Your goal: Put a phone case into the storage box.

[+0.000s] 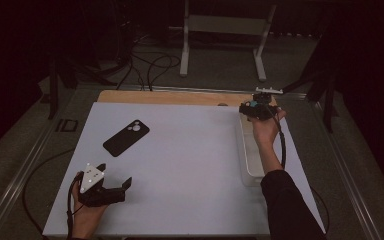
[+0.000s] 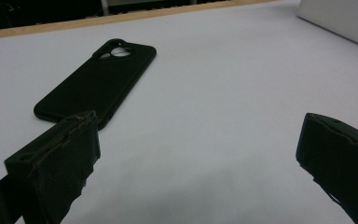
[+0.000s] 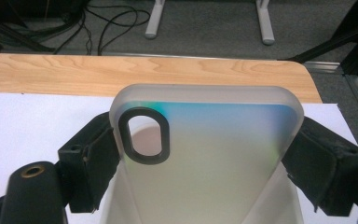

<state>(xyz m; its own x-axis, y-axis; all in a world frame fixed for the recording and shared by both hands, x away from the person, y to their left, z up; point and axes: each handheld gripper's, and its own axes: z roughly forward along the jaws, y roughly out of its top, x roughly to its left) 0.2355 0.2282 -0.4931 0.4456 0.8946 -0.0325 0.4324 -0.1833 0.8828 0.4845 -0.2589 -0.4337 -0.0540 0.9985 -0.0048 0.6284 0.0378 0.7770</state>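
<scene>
The right gripper [image 3: 205, 158] clamps a frosted translucent phone case [image 3: 205, 144] above the clear plastic bin [image 1: 247, 155] at the worktop's [image 1: 190, 165] right edge. The left gripper [image 2: 191, 158] gapes open near the flat black phone case [image 2: 95, 84]. Next, likely grasping that black case squarely.

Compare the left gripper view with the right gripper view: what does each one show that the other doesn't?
Left gripper view: the black case lying flat on the white table cover, camera cutout at its far end, beyond the left gripper, whose jaws stand wide apart with nothing between them. Right gripper view: the right gripper clamped on a clear frosted case with an oval camera cutout, held over a clear bin; floor, cables and stand legs behind. Shared: the white cover and the wooden table edge at the far side.
</scene>
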